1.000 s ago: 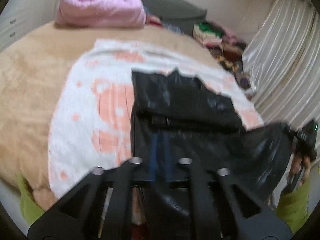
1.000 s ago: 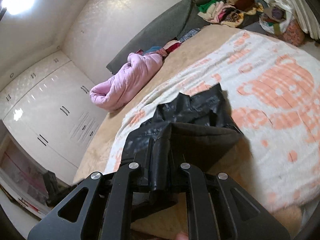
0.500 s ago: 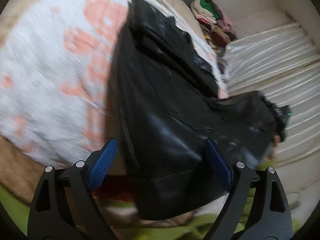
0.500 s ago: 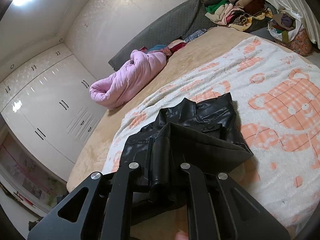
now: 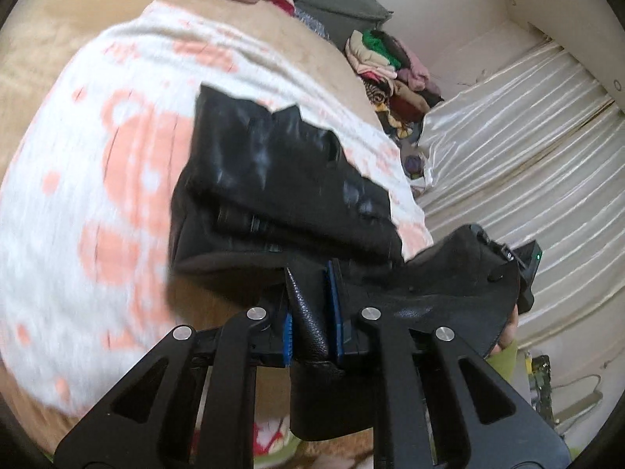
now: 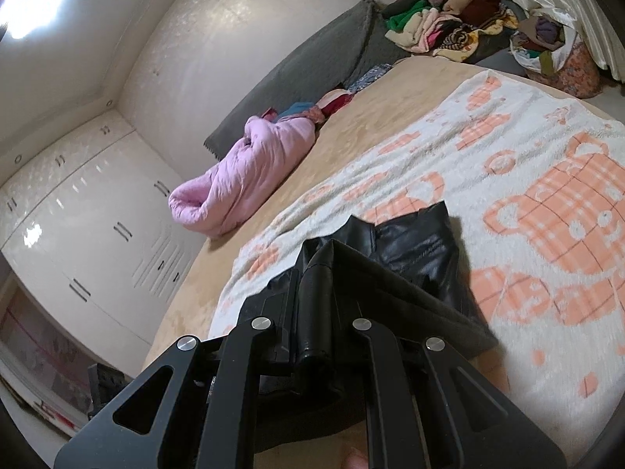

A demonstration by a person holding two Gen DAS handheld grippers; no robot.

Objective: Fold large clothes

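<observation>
Both sets of jaws are now clamped on the black leather jacket (image 5: 281,179): the left gripper (image 5: 312,312) pinches a pebbled fold of its near hem between blue pads, and the right gripper (image 6: 314,312) bites a rolled edge of the same garment. That is the main change, because half a second ago the left jaws stood wide apart over the jacket with nothing between them, while the right gripper was already shut on its corner and has kept that hold. With both ends of the near hem now held, the lower part of the jacket is lifted off the bed (image 5: 47,51), and its brown lining shows stretched between the two grippers; the upper part, collar end, lies flat on the white-and-orange bear blanket (image 6: 547,211) spread over the tan bedcover. In the left view the right gripper shows at the far end of the raised hem, so the edge hangs as a taut span and not as a sagging one. My reading is that the regrasp is done and the fold itself is the step in hand: the lifted hem looks ready to be carried up over the part that lies flat. The stiff, slick leather may resist a crease and slide on the pads. Off to the side, the rolled pink quilt (image 6: 242,183) and the heap of clothes (image 6: 449,23) by the curtain (image 5: 527,129) sit well apart from the work.
</observation>
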